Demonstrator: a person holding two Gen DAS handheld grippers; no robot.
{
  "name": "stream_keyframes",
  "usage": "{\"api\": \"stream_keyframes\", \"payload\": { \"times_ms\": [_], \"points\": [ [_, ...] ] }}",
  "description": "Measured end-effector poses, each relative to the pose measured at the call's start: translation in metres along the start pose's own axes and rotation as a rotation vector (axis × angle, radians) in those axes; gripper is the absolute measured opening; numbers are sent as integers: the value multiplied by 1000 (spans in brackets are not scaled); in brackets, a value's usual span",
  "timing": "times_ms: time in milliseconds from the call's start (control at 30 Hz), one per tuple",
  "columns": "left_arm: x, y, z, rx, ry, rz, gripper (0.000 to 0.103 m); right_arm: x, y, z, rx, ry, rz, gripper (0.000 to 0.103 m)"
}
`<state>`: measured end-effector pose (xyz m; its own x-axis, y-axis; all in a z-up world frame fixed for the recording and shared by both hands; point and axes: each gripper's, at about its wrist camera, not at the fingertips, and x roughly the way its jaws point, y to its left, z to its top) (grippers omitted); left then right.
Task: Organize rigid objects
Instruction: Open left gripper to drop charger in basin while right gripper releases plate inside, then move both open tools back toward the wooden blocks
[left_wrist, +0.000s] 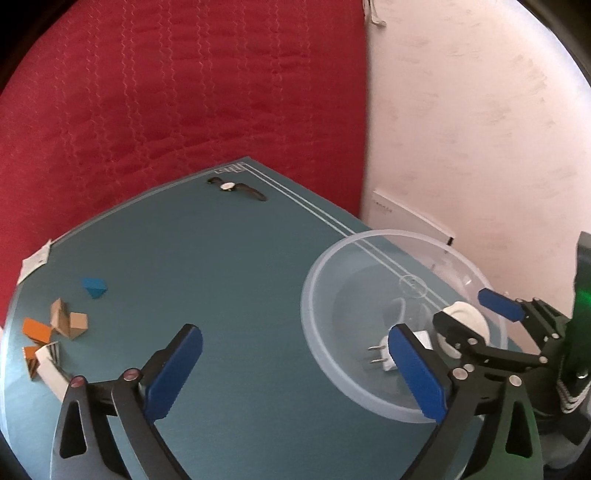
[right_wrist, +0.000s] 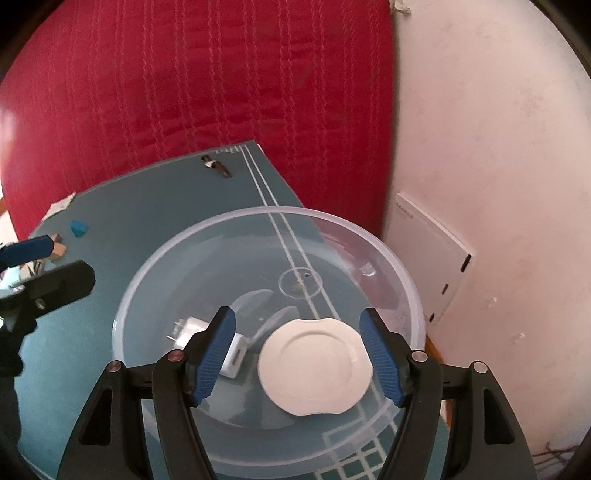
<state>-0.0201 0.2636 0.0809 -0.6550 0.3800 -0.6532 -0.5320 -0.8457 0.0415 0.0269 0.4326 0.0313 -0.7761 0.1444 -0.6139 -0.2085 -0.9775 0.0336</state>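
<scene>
A clear plastic bowl stands on the teal mat. Inside it lie a white charger plug and a white saucer. My right gripper hangs over the bowl with the saucer between its blue pads. A gap shows between the left pad and the saucer's edge, so the jaws stand open. In the left wrist view the saucer looks tilted. My left gripper is wide open and holds nothing, its right finger over the bowl's near rim above the plug.
A wristwatch lies at the mat's far corner. A blue block, wooden blocks, orange pieces and a white striped box sit at the left edge. Red quilted cloth lies behind, with a white wall to the right.
</scene>
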Motion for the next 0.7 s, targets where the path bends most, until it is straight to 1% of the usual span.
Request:
{"api": "stream_keyframes", "payload": {
  "times_ms": [167, 533, 700],
  "points": [
    [0, 9, -5, -25, 7, 29, 102, -6, 10, -3, 4, -34, 23, 74],
    [-11, 46, -16, -114, 6, 97, 102, -18, 42, -10, -84, -85, 13, 74],
    [-16, 64, -21, -150, 1, 132, 102, -26, 55, -15, -118, -86, 18, 74]
  ]
}}
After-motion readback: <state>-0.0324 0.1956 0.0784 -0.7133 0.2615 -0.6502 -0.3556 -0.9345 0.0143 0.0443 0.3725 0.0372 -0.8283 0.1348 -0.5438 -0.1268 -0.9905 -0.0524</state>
